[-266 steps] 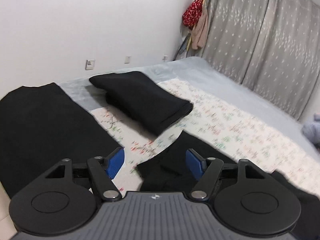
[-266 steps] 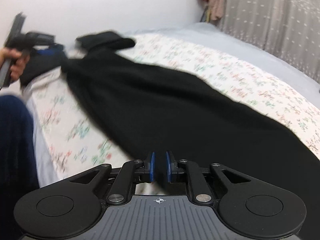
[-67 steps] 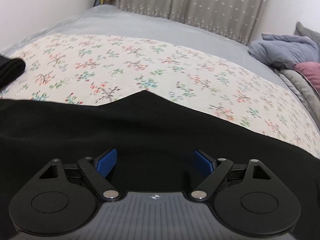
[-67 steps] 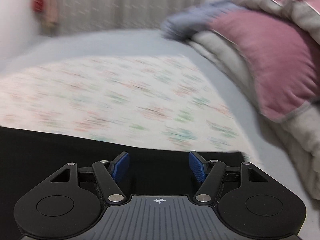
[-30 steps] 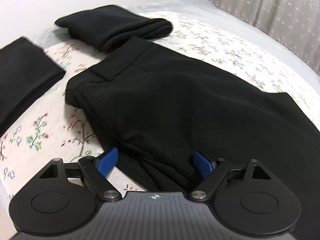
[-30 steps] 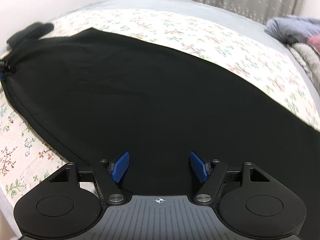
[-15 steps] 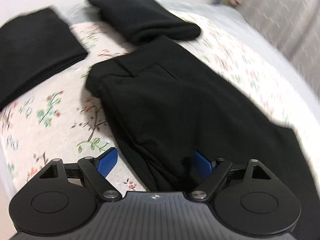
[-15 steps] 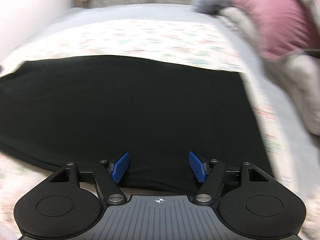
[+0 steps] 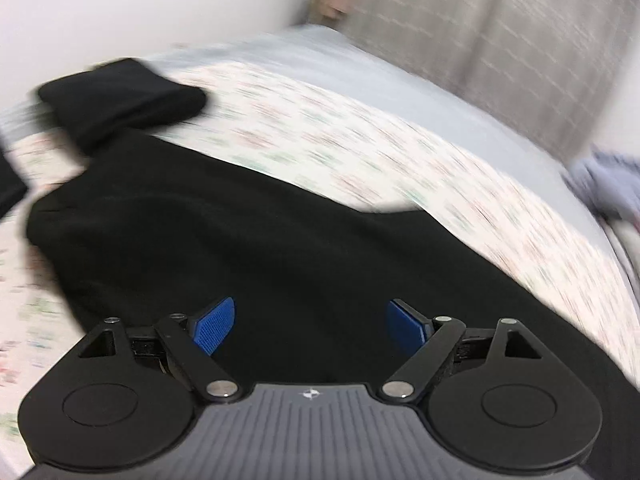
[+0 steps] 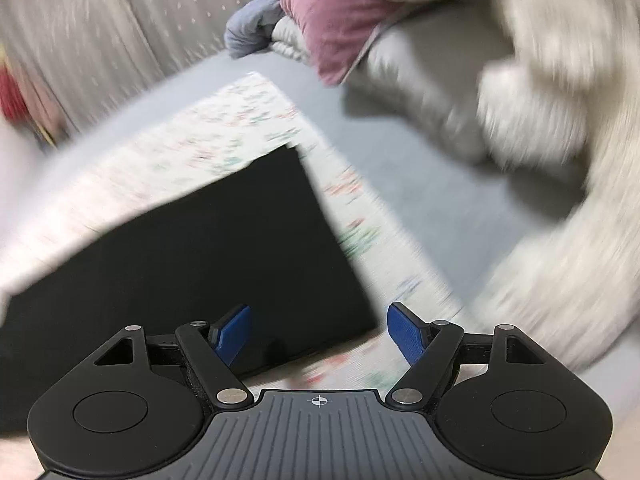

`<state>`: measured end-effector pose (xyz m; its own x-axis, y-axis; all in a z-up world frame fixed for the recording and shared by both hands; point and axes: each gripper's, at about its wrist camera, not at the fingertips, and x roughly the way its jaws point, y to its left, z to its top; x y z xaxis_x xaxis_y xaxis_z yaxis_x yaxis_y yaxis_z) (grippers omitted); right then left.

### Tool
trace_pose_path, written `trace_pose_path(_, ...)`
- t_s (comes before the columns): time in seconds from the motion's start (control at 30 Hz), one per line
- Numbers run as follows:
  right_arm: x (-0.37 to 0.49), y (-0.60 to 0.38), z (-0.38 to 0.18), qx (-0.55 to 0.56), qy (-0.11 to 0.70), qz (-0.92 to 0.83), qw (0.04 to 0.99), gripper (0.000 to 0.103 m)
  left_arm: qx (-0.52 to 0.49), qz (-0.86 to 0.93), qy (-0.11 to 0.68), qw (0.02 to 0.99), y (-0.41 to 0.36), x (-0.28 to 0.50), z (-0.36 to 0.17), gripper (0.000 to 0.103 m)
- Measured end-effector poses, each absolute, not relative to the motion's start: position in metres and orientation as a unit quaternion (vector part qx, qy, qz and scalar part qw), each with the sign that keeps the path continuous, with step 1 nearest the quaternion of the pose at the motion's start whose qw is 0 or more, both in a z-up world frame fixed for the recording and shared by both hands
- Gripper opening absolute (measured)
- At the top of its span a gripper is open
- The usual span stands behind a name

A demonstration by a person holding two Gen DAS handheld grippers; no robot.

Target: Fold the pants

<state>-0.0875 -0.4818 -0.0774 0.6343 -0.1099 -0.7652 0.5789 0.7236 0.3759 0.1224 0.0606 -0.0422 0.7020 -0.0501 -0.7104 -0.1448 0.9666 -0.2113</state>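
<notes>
Black pants point(image 9: 248, 248) lie spread flat on the floral sheet point(image 9: 400, 160) of a bed. In the left wrist view my left gripper point(image 9: 308, 322) is open and empty, low over the middle of the pants. In the right wrist view the leg end of the pants point(image 10: 224, 248) shows with its square hem corner just ahead. My right gripper point(image 10: 320, 330) is open and empty, its left finger over the hem edge and its right finger over the sheet. Both views are blurred by motion.
A folded black garment point(image 9: 120, 96) lies at the far left of the bed, beyond the pants. A pink pillow point(image 10: 340, 12) and a grey-white quilt point(image 10: 540, 120) are piled at the right. Grey curtains point(image 9: 500, 20) hang behind the bed.
My left gripper has swung right, from the waistband end towards the middle of the pants. My right gripper has swung right and tilted towards the hem corner. Both stay open.
</notes>
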Motion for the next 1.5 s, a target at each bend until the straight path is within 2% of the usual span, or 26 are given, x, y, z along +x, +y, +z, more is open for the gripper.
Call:
trace_pose_path(0.17,-0.094,-0.484,-0.087,0.369,0.371,-0.158,0.837,0.076,-0.097,-0.048,0.423,0.899,0.005,0.122,-0.061,0.086)
trace_pose_path(0.4,-0.110,-0.511,-0.106,0.488,0.305,-0.149,0.804,0.076,-0.042,-0.127,0.449,0.883,-0.053,0.115,-0.085,0.086)
trace_pose_path(0.47,-0.106,-0.509,-0.107,0.485,0.295,-0.155,0.808,0.076,-0.018,-0.127,0.448,0.885,-0.063,0.111,-0.091,0.090)
trace_pose_path(0.67,-0.087,-0.500,-0.108,0.468,0.279,-0.176,0.820,0.078,0.053,-0.144,0.414,0.897,-0.094,0.088,-0.098,0.092)
trace_pose_path(1.0,-0.079,-0.492,-0.117,0.485,0.225,-0.213,0.818,0.078,0.057,-0.169,0.401,0.899,-0.105,0.091,-0.102,0.091)
trace_pose_path(1.03,-0.079,-0.491,-0.119,0.490,0.218,-0.217,0.816,0.075,0.060,-0.171,0.399,0.899,-0.109,0.092,-0.102,0.091)
trace_pose_path(1.1,-0.078,-0.488,-0.121,0.487,0.211,-0.231,0.816,0.065,0.065,-0.176,0.396,0.899,-0.108,0.093,-0.100,0.091)
trace_pose_path(1.13,-0.078,-0.486,-0.122,0.482,0.211,-0.241,0.815,0.049,0.067,-0.178,0.395,0.899,-0.109,0.092,-0.099,0.092)
trace_pose_path(1.17,-0.077,-0.486,-0.123,0.479,0.214,-0.250,0.814,0.026,0.068,-0.179,0.394,0.899,-0.110,0.091,-0.098,0.091)
trace_pose_path(1.23,-0.077,-0.487,-0.125,0.482,0.219,-0.268,0.805,0.009,0.068,-0.180,0.395,0.898,-0.110,0.092,-0.097,0.091)
trace_pose_path(1.37,-0.073,-0.479,-0.110,0.452,0.194,-0.291,0.821,0.006,0.052,-0.175,0.394,0.901,-0.104,0.097,-0.093,0.091)
trace_pose_path(1.5,-0.048,-0.441,-0.076,0.345,0.169,-0.289,0.877,0.006,0.017,-0.168,0.402,0.900,-0.084,0.100,-0.089,0.091)
